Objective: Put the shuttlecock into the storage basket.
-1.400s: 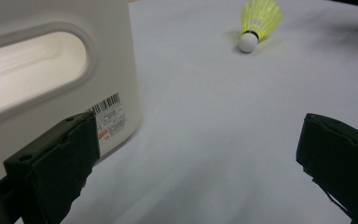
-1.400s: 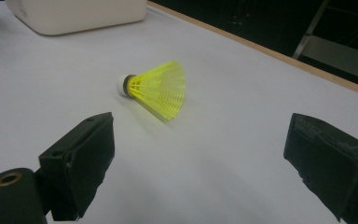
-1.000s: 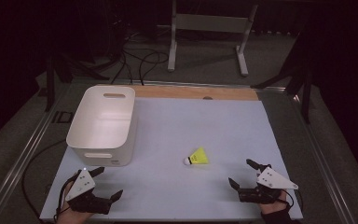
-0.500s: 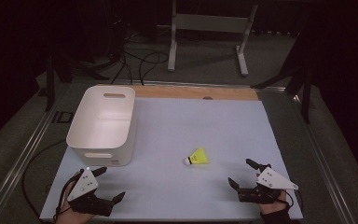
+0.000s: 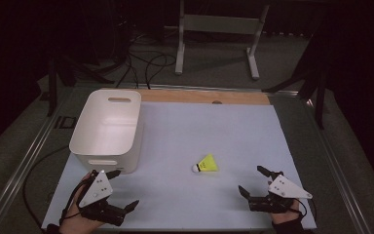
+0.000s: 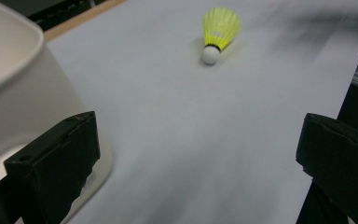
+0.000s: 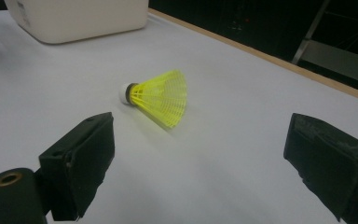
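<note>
Centrally, yellow shuttlecock (image 5: 206,164), white cork, on its side

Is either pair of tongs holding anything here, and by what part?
Nothing held: left tongs and right tongs are open; the shuttlecock lies free.

Smooth plastic bin (image 5: 108,127), matt table sheet (image 5: 214,126)

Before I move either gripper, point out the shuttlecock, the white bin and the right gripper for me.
shuttlecock (image 5: 207,163), high view, on its yellow skirt.
white bin (image 5: 129,140), high view, on its right outer wall.
right gripper (image 5: 254,182), high view, midway between its open fingertips.
</note>
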The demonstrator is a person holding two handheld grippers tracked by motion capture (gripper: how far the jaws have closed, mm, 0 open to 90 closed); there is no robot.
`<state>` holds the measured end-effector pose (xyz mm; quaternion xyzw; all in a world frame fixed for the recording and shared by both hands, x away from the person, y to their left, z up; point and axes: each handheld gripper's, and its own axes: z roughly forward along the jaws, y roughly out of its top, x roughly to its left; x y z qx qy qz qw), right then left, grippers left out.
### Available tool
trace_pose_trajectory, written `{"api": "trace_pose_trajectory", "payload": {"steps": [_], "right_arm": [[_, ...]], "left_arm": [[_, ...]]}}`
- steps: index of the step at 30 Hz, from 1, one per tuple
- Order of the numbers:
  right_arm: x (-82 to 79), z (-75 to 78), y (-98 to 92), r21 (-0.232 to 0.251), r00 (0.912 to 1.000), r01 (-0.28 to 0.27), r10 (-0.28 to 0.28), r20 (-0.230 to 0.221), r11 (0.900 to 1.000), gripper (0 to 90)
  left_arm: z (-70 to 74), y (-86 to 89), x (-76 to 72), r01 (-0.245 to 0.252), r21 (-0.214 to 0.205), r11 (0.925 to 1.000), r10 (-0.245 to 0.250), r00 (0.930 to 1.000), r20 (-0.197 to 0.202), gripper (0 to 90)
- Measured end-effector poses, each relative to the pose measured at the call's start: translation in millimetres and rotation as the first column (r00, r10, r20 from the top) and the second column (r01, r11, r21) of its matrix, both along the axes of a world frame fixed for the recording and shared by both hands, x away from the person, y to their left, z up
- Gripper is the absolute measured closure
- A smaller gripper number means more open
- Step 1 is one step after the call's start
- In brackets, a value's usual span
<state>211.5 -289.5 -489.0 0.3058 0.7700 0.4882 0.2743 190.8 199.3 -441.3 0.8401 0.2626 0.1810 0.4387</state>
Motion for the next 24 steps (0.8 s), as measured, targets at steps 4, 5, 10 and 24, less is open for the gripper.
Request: {"api": "trace_pose_trajectory", "payload": {"steps": [4,5,10,24], "right_arm": [[-0.6,0.8,0.6,0.001,1.0000,-0.004,0.004,0.004,1.0000,8.6],[-0.9,1.0,1.0,0.003,1.0000,-0.004,0.004,0.007,1.0000,8.6],[-0.8,0.8,1.0,0.001,1.0000,-0.008,0.008,0.005,1.0000,8.6],[-1.0,1.1,1.0,0.009,1.0000,-0.002,0.002,0.007,1.0000,8.6]], "left_arm": [[12.5,-6.9,2.1,0.031,0.010,0.9995,-0.031,0.9994,0.013,0.0],[14.9,-8.7,2.3,0.040,0.015,0.9991,-0.040,0.9991,0.015,0.0],[21.2,-17.2,5.9,0.073,0.041,0.9965,-0.074,0.9972,0.014,0.0],[26.6,-46.4,25.0,0.160,0.068,0.9848,-0.159,0.9872,-0.008,0.0]]}}
